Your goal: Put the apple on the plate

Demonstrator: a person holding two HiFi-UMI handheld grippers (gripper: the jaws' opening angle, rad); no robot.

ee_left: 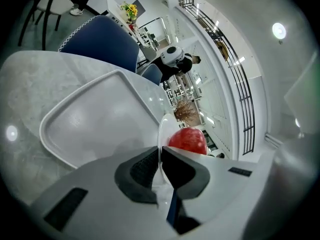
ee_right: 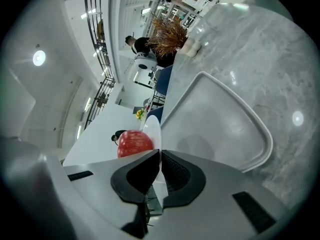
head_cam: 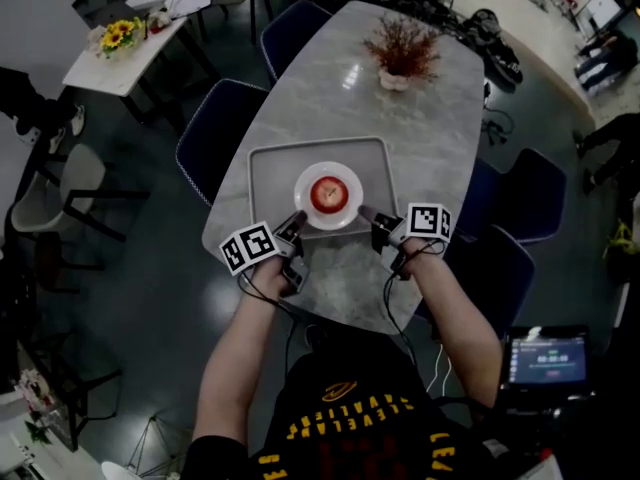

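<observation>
- We're clenching the left gripper (head_cam: pixel 296 224) and right gripper (head_cam: pixel 369 214) fingers on opposite edges of the plate (head_cam: pixel 328 169).
- We're seeing the apple (head_cam: pixel 328 194) sitting on the plate, over the tray (head_cam: pixel 270 168) on the worktop (head_cam: pixel 420 98).

Your head camera looks steeply down from well above the marble table (head_cam: pixel 430 118), with the tray (head_cam: pixel 268 173) at frame centre. Your two gripper views sit low and close, looking along their own jaws at the plate (ee_left: pixel 161 134) edge-on from opposite sides. All three views share the apple (head_cam: pixel 327 194).
</observation>
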